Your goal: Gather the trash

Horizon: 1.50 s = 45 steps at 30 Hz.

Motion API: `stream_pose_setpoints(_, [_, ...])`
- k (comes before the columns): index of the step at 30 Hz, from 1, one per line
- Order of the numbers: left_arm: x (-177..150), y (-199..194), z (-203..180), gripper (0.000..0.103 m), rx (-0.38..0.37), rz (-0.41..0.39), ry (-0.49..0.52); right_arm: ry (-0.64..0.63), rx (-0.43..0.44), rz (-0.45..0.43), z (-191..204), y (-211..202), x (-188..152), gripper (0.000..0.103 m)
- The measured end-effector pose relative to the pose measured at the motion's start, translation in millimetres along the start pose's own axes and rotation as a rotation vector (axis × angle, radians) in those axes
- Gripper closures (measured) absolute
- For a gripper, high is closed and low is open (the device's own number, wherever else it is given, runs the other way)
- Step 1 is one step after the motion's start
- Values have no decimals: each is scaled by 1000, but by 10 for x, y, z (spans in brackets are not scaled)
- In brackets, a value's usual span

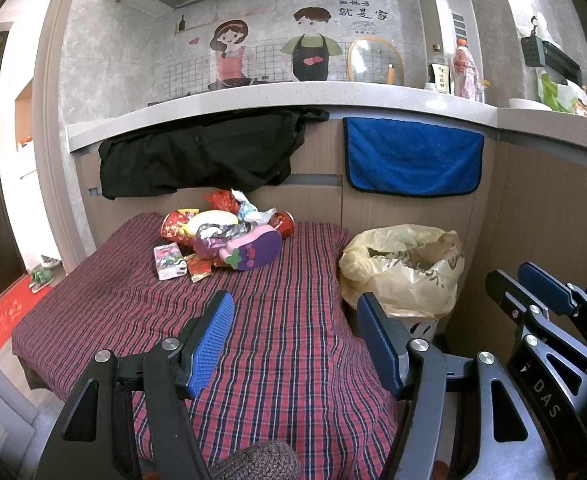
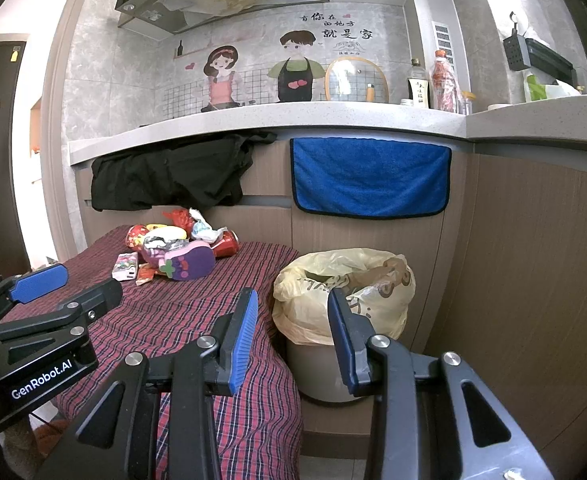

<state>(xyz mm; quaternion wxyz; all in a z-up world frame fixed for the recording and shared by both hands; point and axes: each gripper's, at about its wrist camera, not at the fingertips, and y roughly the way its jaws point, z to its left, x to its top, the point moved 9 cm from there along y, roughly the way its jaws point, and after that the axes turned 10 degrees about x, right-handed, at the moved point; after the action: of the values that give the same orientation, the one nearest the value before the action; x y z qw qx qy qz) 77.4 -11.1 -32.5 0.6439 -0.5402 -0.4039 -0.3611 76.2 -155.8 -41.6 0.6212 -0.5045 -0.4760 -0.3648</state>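
A heap of trash (image 1: pixel 223 238) lies at the far end of a table draped in a red plaid cloth (image 1: pixel 277 344): red wrappers, crumpled foil, a white carton and a purple eggplant-shaped piece (image 1: pixel 253 250). The same trash heap (image 2: pixel 173 250) shows left of centre in the right wrist view. A grey bin lined with a yellow plastic bag (image 1: pixel 403 268) stands on the floor right of the table. My left gripper (image 1: pixel 295 314) hovers open over the cloth, well short of the heap. My right gripper (image 2: pixel 293 312) is open and empty, in front of the bin bag (image 2: pixel 345 288).
A kitchen counter (image 1: pixel 277 98) runs behind the table, with a black garment (image 1: pixel 197 152) and a blue towel (image 1: pixel 411 156) hanging from its edge. Bottles (image 1: pixel 463 70) and a glass lid (image 1: pixel 373 62) stand on the counter. A wood-panelled cabinet wall (image 2: pixel 533 260) closes the right side.
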Motion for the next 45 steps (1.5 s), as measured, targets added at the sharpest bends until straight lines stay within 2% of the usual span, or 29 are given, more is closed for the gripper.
stream_pose_setpoints(30, [-57, 123, 15, 38, 11, 34, -13, -6, -2, 13, -135, 113, -84, 69])
stream_pose_setpoints(37, [181, 491, 292, 38, 65, 33, -53, -10, 23, 25, -167, 442, 129, 69])
stream_pose_setpoints(41, [351, 823, 571, 38, 112, 23, -64, -27, 39, 27, -108, 692, 297, 69])
stream_pose_setpoints(45, [454, 1218, 847, 38, 121, 42, -61, -56, 67, 34, 51, 1012, 478, 69])
